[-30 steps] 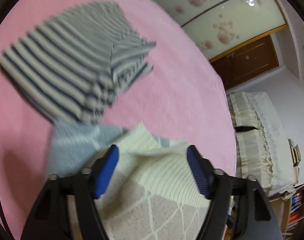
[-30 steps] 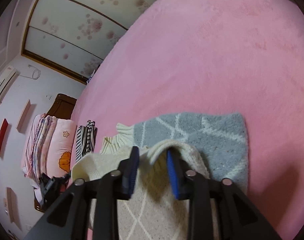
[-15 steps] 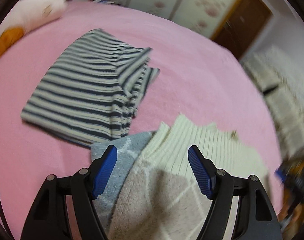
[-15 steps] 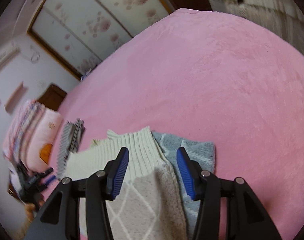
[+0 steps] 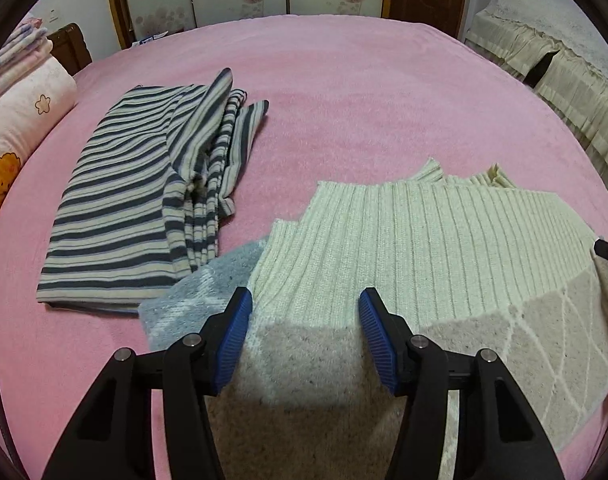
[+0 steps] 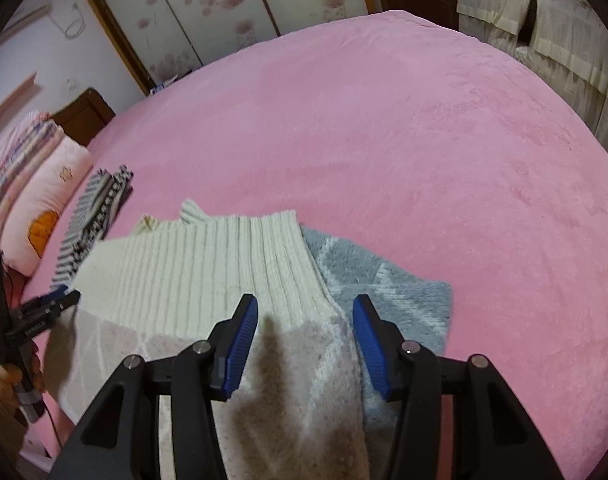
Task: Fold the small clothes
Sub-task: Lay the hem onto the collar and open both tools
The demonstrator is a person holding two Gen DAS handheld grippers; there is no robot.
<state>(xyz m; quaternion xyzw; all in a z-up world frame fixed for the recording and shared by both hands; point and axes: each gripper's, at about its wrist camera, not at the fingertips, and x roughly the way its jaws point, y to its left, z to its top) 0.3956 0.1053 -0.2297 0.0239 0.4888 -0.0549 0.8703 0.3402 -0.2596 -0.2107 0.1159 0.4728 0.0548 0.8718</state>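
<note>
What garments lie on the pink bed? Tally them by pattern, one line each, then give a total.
Striped, dark grey and cream: 1, the folded striped top
Diamond pattern with cream ribbing: 1, the knit sweater
Total: 2 garments on the pink blanket

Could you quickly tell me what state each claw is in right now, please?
Left claw: open, holding nothing, above the knit sweater.
Right claw: open, holding nothing, above the same sweater.
</note>
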